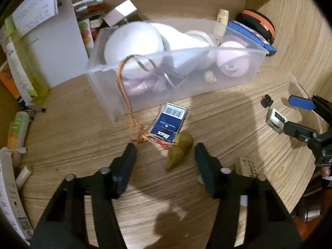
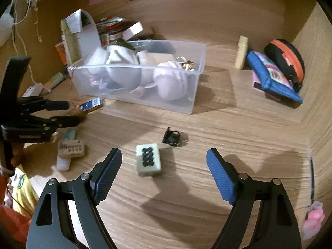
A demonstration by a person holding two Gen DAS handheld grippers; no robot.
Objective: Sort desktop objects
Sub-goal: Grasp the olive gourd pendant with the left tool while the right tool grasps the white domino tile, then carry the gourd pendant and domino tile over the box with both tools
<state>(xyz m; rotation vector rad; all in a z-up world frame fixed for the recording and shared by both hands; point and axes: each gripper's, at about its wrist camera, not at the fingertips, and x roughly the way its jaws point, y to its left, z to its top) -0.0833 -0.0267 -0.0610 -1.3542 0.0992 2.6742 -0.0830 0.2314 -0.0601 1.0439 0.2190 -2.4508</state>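
- Left tool: spread wide, nothing gripped, green gourd charm between the fingers on the tabletop.
- Right tool: spread wide, mahjong tile just ahead.
- Beyond: black clip, shape blurred.
- Farther: clear bin; contents overlapping, hard to identify.

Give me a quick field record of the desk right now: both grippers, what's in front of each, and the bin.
left gripper: open, empty, just short of the gourd charm
gourd charm: olive, lying on desk, tied to orange cord that runs over the bin's rim
blue box: flat on desk, beside the bin
right gripper: open, empty
mahjong tile: on desk between its fingers, untouched
black clip: just beyond tile
clear bin: holds pale soft items
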